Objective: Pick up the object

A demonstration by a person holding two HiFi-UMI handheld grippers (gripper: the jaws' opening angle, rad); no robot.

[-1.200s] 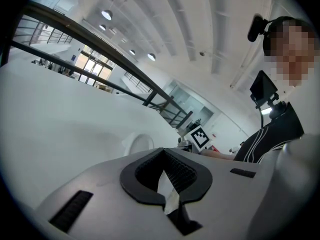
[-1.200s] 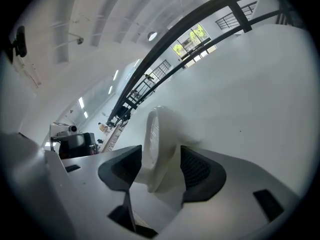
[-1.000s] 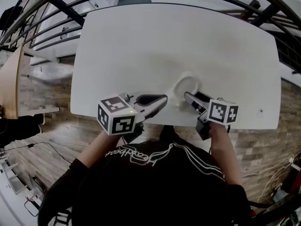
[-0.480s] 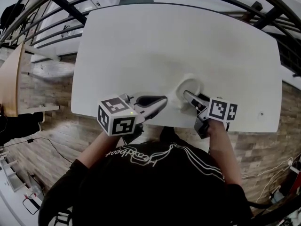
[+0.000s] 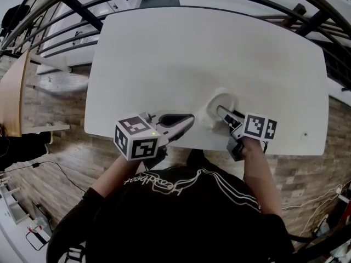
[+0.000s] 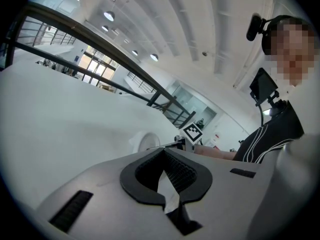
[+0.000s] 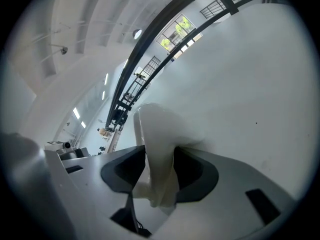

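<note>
A white cup (image 5: 222,98) stands on the white table (image 5: 208,48) near its front edge. My right gripper (image 5: 220,112) reaches it from the near side. In the right gripper view the cup's wall (image 7: 150,129) fills the gap between the dark pads, and my right gripper (image 7: 156,170) has just been closing onto it. My left gripper (image 5: 189,118) lies at the front edge to the cup's left, apart from it, with its curved fingers met at the tips and nothing held. From my left gripper (image 6: 165,174) the cup (image 6: 145,141) shows farther off.
The table's front edge (image 5: 186,145) runs just under both grippers, with wooden floor (image 5: 60,163) below. A dark railing (image 5: 71,7) curves behind the table's far side. A small dark speck (image 5: 305,129) marks the table at the front right.
The right gripper has rolled slightly and its jaws have drawn in on the cup's wall. The cup and the left gripper have stayed in place.
</note>
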